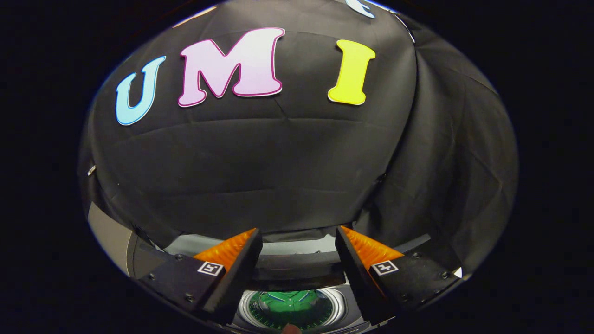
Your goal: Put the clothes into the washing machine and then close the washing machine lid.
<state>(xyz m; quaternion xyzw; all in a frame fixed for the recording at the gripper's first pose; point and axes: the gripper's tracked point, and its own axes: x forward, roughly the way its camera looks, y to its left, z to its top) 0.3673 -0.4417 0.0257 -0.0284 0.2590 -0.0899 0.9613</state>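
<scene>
My gripper is open, its two fingers spread wide with nothing between them. Low between the fingers I look down on the top of the washing machine, whose round drum opening shows a green garment lying inside. A dark band, likely the raised lid or back panel, runs across just beyond the drum, between the fingers. The gripper hovers above the machine and points mostly at the booth's black cloth wall.
The black cloth wall hangs close behind the machine and folds round to the right. A pale grey surface shows beyond the left finger.
</scene>
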